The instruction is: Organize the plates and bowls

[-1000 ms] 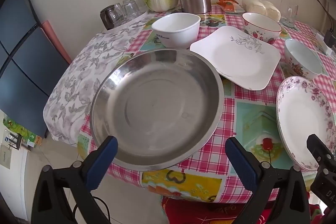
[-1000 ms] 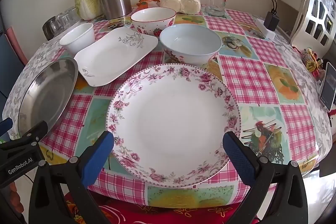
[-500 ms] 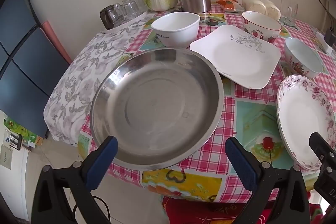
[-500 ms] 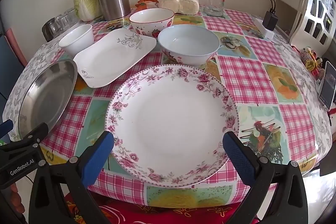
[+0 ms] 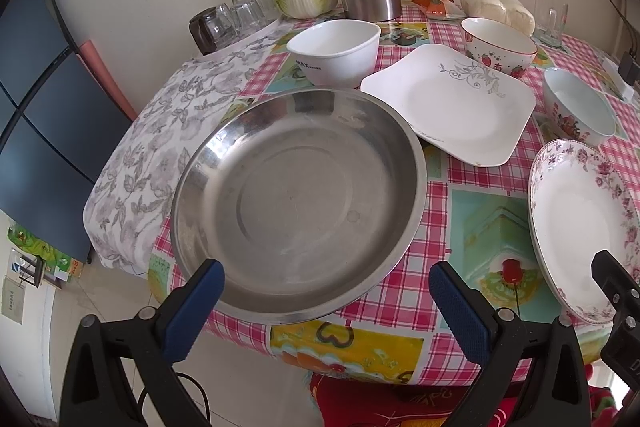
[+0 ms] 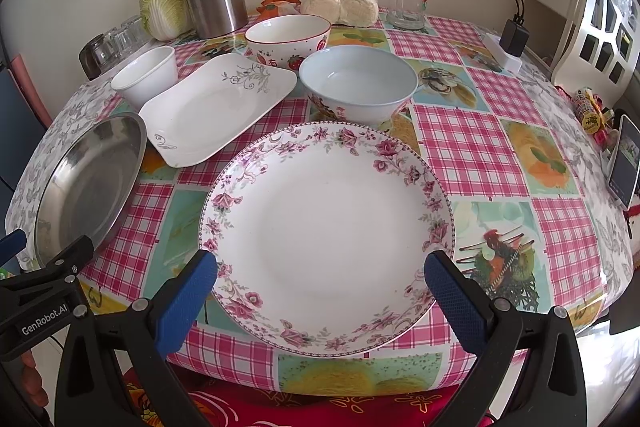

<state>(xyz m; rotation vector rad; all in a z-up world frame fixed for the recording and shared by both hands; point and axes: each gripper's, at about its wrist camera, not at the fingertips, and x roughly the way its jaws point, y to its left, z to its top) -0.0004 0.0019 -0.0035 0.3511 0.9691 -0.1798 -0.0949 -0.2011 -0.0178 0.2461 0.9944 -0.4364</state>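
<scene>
In the left wrist view, the left gripper (image 5: 326,287) hangs at 6 o'clock with its blue-padded jaws spread wide, holding nothing, just off the table edge. Straight ahead at the centre sits the steel dish (image 5: 298,201) on the checked tablecloth (image 5: 472,211), its near rim overhanging the table edge between the pads. At 1 o'clock lies the square white plate (image 5: 452,107), its corner just beside the dish's far rim; the white bowl (image 5: 334,51) stands at 12 o'clock beyond the dish, the strawberry bowl (image 5: 498,45) farther right. The pale blue bowl (image 5: 576,107) is at 2 o'clock, the floral plate (image 5: 580,215) at 3 o'clock. In the right wrist view, the right gripper (image 6: 320,287) is likewise spread and empty at 6 o'clock, its pads flanking the near rim of the floral plate (image 6: 326,213), which fills the centre. The pale blue bowl (image 6: 358,81) stands at 12 o'clock just behind it, the square white plate (image 6: 218,107) at 10 o'clock, the steel dish (image 6: 90,179) at 9 o'clock.
</scene>
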